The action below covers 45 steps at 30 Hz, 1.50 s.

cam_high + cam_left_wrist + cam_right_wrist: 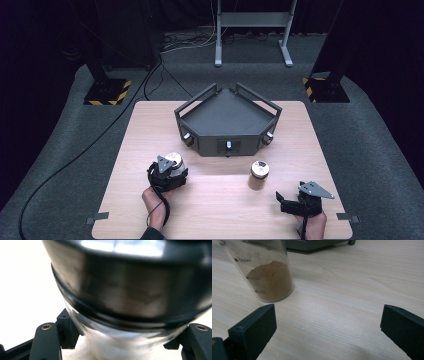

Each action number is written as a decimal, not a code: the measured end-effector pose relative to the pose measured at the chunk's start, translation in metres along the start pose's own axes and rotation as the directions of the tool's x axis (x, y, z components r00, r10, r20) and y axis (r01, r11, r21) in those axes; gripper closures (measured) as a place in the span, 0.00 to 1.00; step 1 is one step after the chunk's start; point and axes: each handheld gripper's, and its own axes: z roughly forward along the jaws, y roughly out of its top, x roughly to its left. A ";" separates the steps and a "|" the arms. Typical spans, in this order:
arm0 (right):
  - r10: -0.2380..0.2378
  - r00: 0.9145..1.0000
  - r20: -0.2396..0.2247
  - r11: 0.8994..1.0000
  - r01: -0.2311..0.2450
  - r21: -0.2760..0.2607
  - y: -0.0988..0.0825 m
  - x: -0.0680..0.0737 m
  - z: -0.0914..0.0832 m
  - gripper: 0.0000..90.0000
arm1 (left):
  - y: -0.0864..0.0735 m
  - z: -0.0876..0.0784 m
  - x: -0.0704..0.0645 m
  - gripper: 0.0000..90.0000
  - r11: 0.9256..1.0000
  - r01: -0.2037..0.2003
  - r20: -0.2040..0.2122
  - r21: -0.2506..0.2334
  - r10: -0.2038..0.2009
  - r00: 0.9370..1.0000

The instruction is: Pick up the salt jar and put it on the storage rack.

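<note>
A clear glass jar (pixel 174 161) with a shiny lid stands on the wooden table (pixel 150 125) at the left. My left gripper (pixel 169 172) is shut on it. In the left gripper view the jar (pixel 130 290) looms close and blurred, its glass body pinched between the two black jaws of the left gripper (pixel 120 336). A measuring beaker (pixel 259 176) with brown powder stands right of centre. My right gripper (pixel 288 199) rests open near the table's front right. In the right gripper view the right gripper (pixel 328 331) has only bare wood between its jaws, and the beaker (pixel 265 272) stands ahead to the left.
A dark grey angular tray (pixel 210 142) with raised rails and knobs on its front sits at the back middle of the table. Cables run across the grey floor (pixel 60 150) to the left. Black stands with hazard-striped bases (pixel 107 92) flank the far corners.
</note>
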 end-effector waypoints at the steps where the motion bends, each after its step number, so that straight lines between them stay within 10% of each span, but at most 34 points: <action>1: 0.000 1.000 0.000 1.000 0.000 0.000 0.000 0.000 0.000 0.00 | 0.000 0.000 0.000 0.35 1.000 0.000 0.000 0.000 0.000 1.000; 45: 0.009 1.000 -0.005 1.000 -0.009 -0.002 0.000 -0.001 0.000 0.00 | 0.053 -0.014 -0.006 0.35 0.996 -0.085 0.079 -0.029 0.087 0.993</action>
